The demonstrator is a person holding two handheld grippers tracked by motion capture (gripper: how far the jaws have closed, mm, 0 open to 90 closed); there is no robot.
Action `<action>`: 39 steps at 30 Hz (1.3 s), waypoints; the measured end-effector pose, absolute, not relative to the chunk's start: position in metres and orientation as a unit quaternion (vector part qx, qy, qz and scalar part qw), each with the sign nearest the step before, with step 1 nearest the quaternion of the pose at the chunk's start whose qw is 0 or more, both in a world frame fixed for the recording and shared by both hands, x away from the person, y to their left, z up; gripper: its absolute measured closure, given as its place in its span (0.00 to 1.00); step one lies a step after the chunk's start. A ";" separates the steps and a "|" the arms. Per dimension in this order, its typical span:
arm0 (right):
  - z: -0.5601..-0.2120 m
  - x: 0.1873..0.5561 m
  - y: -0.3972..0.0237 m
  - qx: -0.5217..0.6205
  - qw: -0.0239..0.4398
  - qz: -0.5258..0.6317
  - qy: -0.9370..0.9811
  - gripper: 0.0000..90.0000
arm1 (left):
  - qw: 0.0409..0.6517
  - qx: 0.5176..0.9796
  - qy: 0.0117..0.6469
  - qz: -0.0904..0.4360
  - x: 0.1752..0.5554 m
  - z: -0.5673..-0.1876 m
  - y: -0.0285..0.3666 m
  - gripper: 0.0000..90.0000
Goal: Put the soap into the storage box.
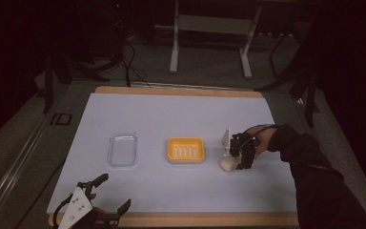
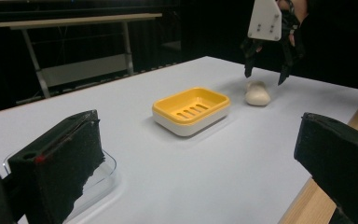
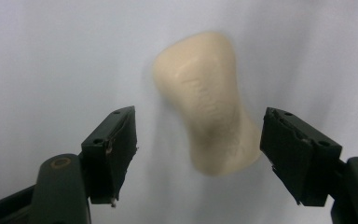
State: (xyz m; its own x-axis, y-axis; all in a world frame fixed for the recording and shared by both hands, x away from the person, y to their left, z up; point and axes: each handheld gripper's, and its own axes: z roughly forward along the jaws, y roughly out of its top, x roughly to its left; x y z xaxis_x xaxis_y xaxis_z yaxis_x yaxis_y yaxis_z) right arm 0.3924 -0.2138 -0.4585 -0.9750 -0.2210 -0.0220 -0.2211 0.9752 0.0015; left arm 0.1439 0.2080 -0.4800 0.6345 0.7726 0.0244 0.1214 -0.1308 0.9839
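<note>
A cream bar of soap (image 1: 227, 164) (image 2: 257, 93) (image 3: 205, 112) lies on the white table top, just right of a yellow soap dish (image 1: 186, 140) (image 2: 168, 109). My right gripper (image 1: 241, 155) (image 2: 265, 77) (image 3: 199, 135) hangs directly over the soap, pointing down, open. The bar's near end sits between the jaws; neither pad presses on it. My left gripper (image 1: 112, 193) (image 2: 200, 158) rests at the table's front left corner, open, with nothing between its jaws.
A clear shallow plastic tray (image 1: 122, 149) (image 2: 107, 172) lies left of the dish. The table's wooden front edge (image 1: 195, 219) runs beside my left gripper. A metal desk frame (image 1: 209, 28) stands on the floor beyond the table.
</note>
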 end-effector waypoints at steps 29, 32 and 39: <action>-0.494 0.409 -0.206 -0.117 -0.026 -0.028 0.992 0.54 | 0.576 0.696 0.322 0.282 0.143 -0.480 0.208 0.01; -0.493 0.410 -0.206 -0.110 -0.023 -0.031 0.993 0.55 | 0.575 0.697 0.322 0.282 0.143 -0.480 0.209 0.01; -0.488 0.410 -0.210 -0.088 -0.028 -0.021 0.995 0.55 | 0.575 0.697 0.321 0.282 0.143 -0.480 0.208 0.01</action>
State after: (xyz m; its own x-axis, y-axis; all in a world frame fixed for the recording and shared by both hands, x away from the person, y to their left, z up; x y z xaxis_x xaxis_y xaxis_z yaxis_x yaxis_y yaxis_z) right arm 0.4103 -0.2099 -0.4883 -0.9829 -0.1743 0.0598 -0.1766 0.9836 -0.0372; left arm 0.1435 0.2085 -0.4803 0.6349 0.7723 0.0233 0.1237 -0.1314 0.9836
